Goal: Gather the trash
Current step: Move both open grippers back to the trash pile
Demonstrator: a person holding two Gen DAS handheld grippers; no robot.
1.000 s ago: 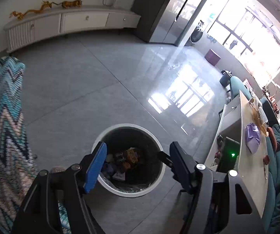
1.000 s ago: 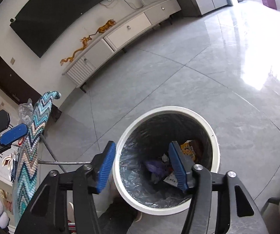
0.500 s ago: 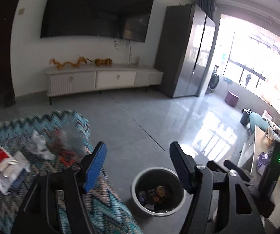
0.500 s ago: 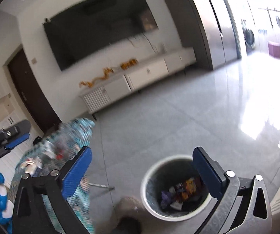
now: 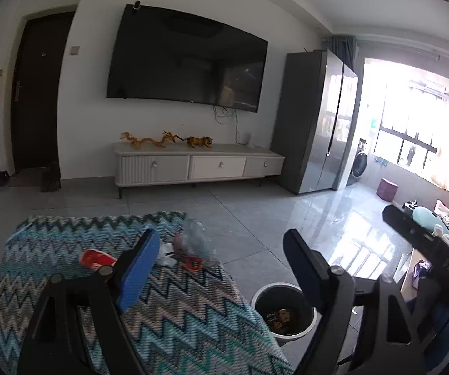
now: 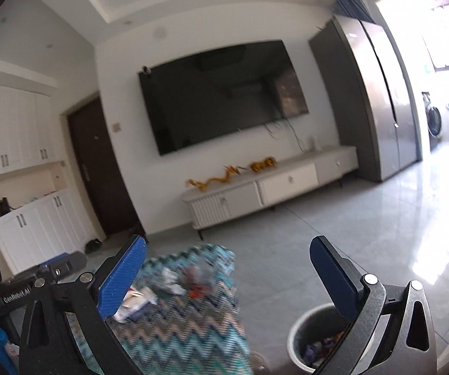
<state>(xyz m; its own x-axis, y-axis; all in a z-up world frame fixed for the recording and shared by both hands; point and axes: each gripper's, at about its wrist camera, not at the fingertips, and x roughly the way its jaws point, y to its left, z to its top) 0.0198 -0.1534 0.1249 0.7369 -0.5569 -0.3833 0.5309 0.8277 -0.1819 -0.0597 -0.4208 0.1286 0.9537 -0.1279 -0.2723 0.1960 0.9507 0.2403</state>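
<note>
A table under a blue zigzag cloth [image 5: 68, 237] carries trash: a red and white wrapper [image 5: 94, 257], crumpled white paper [image 5: 165, 254] and a clear plastic bag with red bits [image 5: 194, 243]. The trash also shows in the right wrist view [image 6: 190, 278]. A white-rimmed bin [image 5: 282, 311] with a dark liner stands on the floor right of the table, holding wrappers; it also shows in the right wrist view [image 6: 313, 340]. My left gripper [image 5: 219, 272] is open and empty above the table's near side. My right gripper [image 6: 229, 276] is open and empty, high between table and bin.
A white TV cabinet [image 5: 197, 165] with gold dragon figures stands at the far wall under a large TV [image 5: 187, 62]. A grey fridge [image 5: 318, 122] is at the right. Grey tiled floor [image 5: 255, 206] lies between. A dark door [image 5: 33, 93] is at the left.
Both grippers have lifted and tilted up from over the bin, now facing the room and the table. The right gripper's jaws have opened wider.
</note>
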